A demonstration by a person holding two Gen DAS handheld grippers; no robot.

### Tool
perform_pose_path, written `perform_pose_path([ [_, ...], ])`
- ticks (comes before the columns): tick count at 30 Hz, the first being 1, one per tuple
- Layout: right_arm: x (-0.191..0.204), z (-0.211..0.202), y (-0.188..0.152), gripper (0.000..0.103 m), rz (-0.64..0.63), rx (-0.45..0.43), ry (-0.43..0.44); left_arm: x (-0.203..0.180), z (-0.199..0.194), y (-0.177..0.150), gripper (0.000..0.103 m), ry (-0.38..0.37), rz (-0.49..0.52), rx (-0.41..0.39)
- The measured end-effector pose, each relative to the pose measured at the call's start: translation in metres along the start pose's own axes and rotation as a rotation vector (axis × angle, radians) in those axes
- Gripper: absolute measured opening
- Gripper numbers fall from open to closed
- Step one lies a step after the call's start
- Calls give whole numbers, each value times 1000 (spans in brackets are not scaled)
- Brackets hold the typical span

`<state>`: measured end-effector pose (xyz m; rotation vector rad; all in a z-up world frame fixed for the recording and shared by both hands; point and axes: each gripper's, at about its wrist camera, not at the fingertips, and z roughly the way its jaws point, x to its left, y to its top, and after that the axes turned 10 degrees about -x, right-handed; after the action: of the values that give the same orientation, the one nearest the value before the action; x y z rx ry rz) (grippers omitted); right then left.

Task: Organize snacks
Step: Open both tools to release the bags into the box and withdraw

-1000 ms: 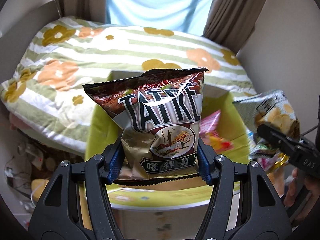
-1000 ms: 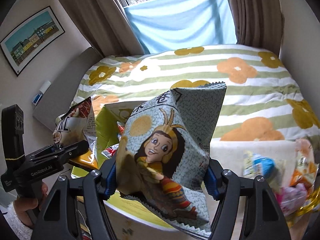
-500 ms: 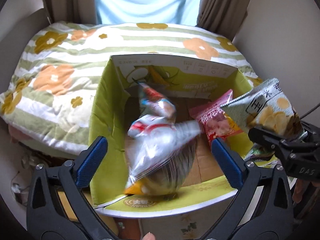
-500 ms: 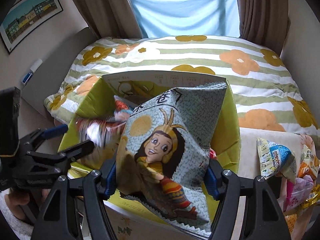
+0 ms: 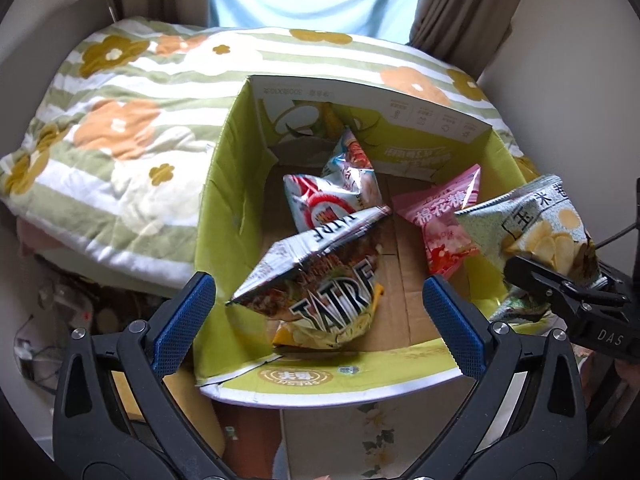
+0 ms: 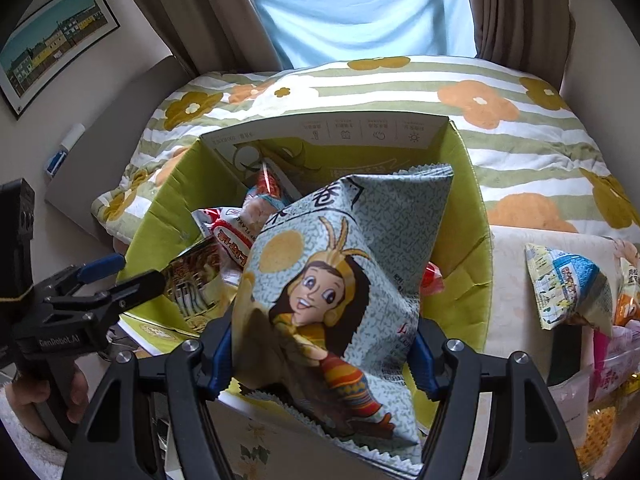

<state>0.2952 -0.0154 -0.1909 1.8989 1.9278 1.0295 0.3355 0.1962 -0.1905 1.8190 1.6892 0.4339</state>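
Observation:
A green cardboard box (image 5: 224,184) stands open beside the bed; it also shows in the right wrist view (image 6: 464,248). Inside lie a brown TATRE chip bag (image 5: 320,292), a white and red bag (image 5: 320,204), a blue bag (image 5: 352,160) and a pink bag (image 5: 444,220). My left gripper (image 5: 318,320) is open and empty above the box's near edge. My right gripper (image 6: 322,352) is shut on a grey-green cartoon chip bag (image 6: 344,272), held over the box's near right side; that bag also shows in the left wrist view (image 5: 536,224).
A bed with a flowered striped quilt (image 5: 132,120) lies behind and left of the box. Several more snack packets (image 6: 568,284) lie on a surface to the right of the box. A curtained window (image 6: 360,12) is at the back.
My left gripper opened and let go of the TATRE bag, which dropped into the box. Both grippers moved over the box; the right still holds the cartoon bag.

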Motion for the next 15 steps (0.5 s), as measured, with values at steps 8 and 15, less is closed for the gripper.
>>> perform_pose_path([
  [8,7,-3,-10,103,-30,-47,-13,-4,-1,-3,103,14,4,8],
  [15,3,-2,-14,103,-8,-14,-30,-8,-2,-5,103,5,25,14],
])
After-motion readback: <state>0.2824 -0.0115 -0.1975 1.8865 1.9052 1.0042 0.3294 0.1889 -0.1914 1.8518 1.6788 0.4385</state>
